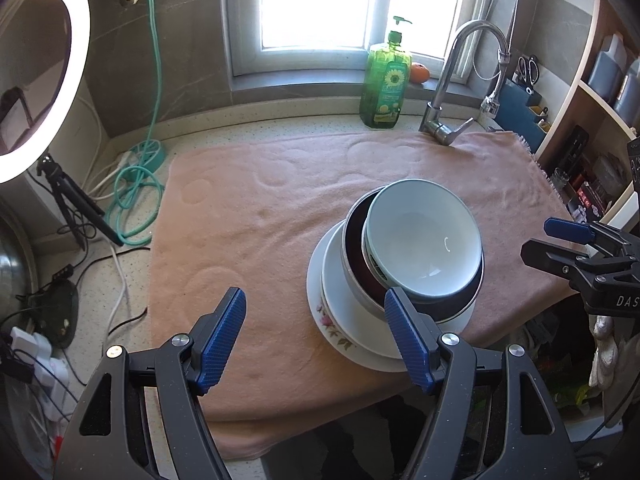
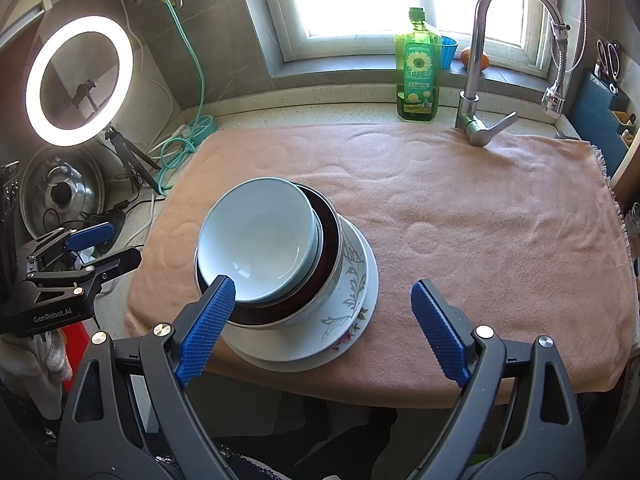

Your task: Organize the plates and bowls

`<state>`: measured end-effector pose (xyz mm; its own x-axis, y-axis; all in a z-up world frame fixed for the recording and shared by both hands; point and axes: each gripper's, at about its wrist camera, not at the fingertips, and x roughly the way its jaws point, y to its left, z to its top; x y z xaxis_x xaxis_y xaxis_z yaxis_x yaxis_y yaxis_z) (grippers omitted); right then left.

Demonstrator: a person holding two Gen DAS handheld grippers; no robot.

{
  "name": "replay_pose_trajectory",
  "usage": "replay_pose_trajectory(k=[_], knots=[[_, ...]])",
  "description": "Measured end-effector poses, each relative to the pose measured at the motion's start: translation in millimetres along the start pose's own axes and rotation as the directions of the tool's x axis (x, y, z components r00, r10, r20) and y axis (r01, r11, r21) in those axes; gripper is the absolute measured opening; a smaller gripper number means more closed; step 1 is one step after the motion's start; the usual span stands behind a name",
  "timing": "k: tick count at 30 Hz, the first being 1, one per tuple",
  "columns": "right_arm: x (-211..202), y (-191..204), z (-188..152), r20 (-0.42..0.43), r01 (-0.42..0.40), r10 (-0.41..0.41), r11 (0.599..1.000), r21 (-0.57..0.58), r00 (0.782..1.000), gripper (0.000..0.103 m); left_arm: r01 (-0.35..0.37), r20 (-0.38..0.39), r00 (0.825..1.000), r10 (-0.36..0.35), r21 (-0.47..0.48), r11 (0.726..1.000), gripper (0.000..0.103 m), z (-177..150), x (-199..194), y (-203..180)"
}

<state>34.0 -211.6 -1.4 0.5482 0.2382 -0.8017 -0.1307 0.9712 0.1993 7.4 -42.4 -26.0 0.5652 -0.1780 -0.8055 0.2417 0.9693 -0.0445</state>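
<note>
A stack of dishes stands near the front edge of the pink towel (image 1: 260, 208) (image 2: 480, 220). On top is a pale blue bowl (image 1: 424, 236) (image 2: 260, 236), tilted inside a dark steel-rimmed bowl (image 1: 354, 240) (image 2: 328, 236). That bowl sits in a floral bowl (image 1: 332, 320) (image 2: 352, 284) on a white plate (image 1: 312, 276) (image 2: 374, 276). My left gripper (image 1: 314, 304) hangs open just left of the stack, nothing between its fingers. My right gripper (image 2: 322, 292) is open too, its left fingertip (image 2: 222, 288) in front of the blue bowl's rim. Each gripper shows at the edge of the other's view.
A green soap bottle (image 1: 384, 76) (image 2: 416, 68) and a chrome faucet (image 1: 452, 76) (image 2: 480, 60) stand behind the towel. A ring light (image 1: 44, 76) (image 2: 78, 80), teal hose (image 1: 140, 184) and cables crowd the left. Shelves (image 1: 592, 92) rise at the right.
</note>
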Motion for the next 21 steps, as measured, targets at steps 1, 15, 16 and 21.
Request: replay_pose_trajectory(k=[1, 15, 16, 21], knots=[[0.1, 0.0, 0.0, 0.000, 0.001, -0.001, 1.000, 0.000, 1.000, 0.092, -0.005, 0.003, 1.000, 0.005, -0.002, 1.000, 0.072, -0.1, -0.7, 0.3], [0.9, -1.6, -0.2, 0.000, 0.003, -0.003, 1.000, 0.001, 1.000, 0.092, -0.020, 0.010, 1.000, 0.020, -0.004, 1.000, 0.072, 2.7, -4.8, -1.9], [1.1, -2.6, -0.7, 0.000, 0.004, -0.004, 1.000, 0.001, 1.000, 0.092, -0.016, 0.010, 1.000, 0.016, -0.007, 1.000, 0.072, 2.7, -5.2, -1.8], [1.9, -2.9, -1.9, -0.007, 0.006, -0.006, 1.000, -0.001, 1.000, 0.092, -0.012, 0.013, 1.000, 0.012, -0.001, 1.000, 0.072, 3.9, -7.4, -2.7]])
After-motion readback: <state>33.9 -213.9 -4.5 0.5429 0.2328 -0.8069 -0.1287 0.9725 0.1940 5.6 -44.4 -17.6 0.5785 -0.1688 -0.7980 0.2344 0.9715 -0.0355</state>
